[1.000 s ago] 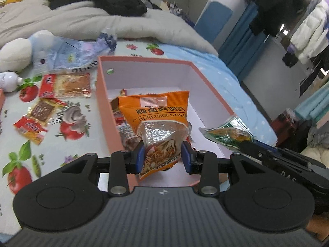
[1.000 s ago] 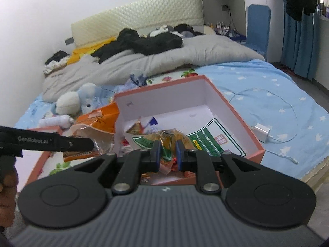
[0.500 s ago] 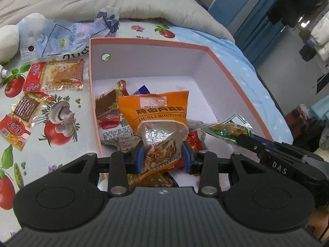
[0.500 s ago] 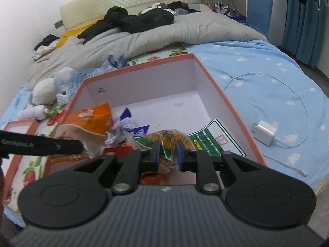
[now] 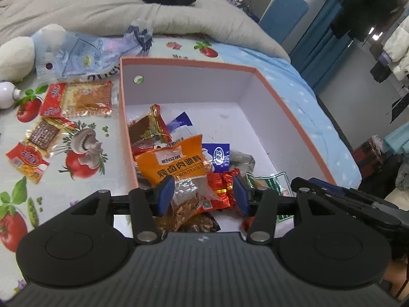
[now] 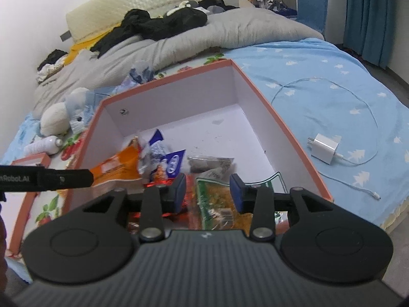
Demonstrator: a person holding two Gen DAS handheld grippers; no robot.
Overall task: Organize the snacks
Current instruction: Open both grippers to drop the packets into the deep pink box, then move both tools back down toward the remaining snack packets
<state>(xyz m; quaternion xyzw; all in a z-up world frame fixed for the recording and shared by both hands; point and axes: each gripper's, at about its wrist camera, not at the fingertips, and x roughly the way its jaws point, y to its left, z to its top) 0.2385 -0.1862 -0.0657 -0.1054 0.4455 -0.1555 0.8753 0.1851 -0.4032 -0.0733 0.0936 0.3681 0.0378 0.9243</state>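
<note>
Opening over the near part of the box (image 5: 294,117), the fingers (image 5: 166,192) of the left gripper (image 5: 203,195) stand apart, and the orange packet (image 5: 176,166) lies between them without being pressed from both sides; its clear lower end rests on the other snacks in the box. The fingers (image 6: 236,192) of the right gripper (image 6: 207,192) are opening too, with the green packet (image 6: 217,199) lying loose between them on the pile. The box, pink outside and white inside, sits on the bed (image 6: 319,76), and its far half is bare. Snacks fill its near left corner: a red foil packet (image 5: 225,186), a blue and white wrapper (image 5: 217,156) and a brown one (image 5: 143,128). Outside the left wall of the box, on the cloth printed with vegetables (image 5: 84,158), lie three more packets: a large red and orange one (image 5: 79,99) near the far corner of the box, a small brown one (image 5: 43,133) and a red and yellow one (image 5: 25,161). A white charger (image 6: 327,148) with its cable lies on the blue sheet, well apart from the right wall of the box.
</note>
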